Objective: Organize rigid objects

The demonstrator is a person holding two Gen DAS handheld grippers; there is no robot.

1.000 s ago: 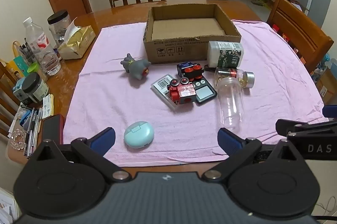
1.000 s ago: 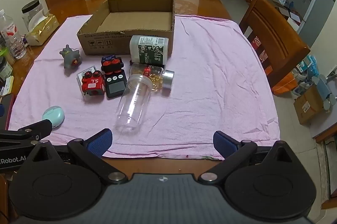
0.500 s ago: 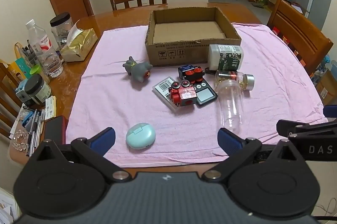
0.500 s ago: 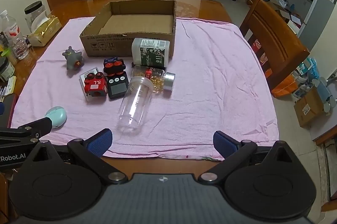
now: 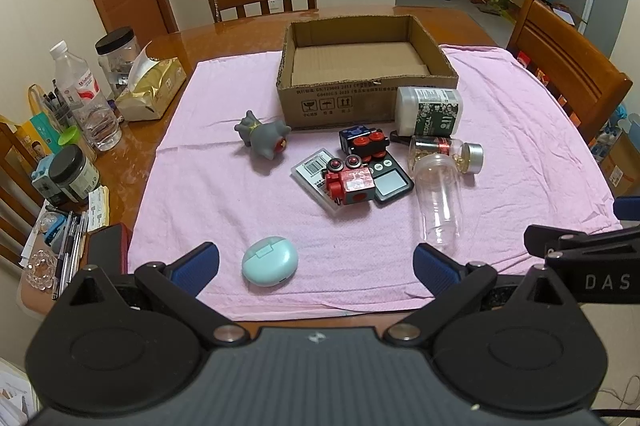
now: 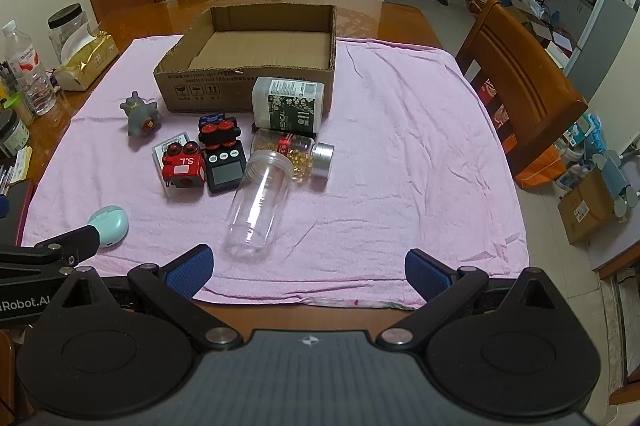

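Wooden tabletop (image 5: pixel 224 37) w/ pink cloth (image 5: pixel 224 193) over it, chairs around. Cardboard box (image 5: pixel 362 65) sits toward the far side, nothing in it. Just in front: white bottle (image 5: pixel 430 111) on its side, pill jar (image 5: pixel 446 153), clear cup (image 5: pixel 440 201) lying down, red toy (image 5: pixel 350 181), black scale (image 5: pixel 390 179), grey figure (image 5: pixel 262 137) off to the left. Mint case (image 5: pixel 270 260) near the front edge, between the left claw (image 5: pixel 316 266) fingers but not touched. Left claw wide apart; right claw (image 6: pixel 308 264) also wide apart, holding nothing. Vs 1 s ago: both views sit a bit further back, objects haven't moved.
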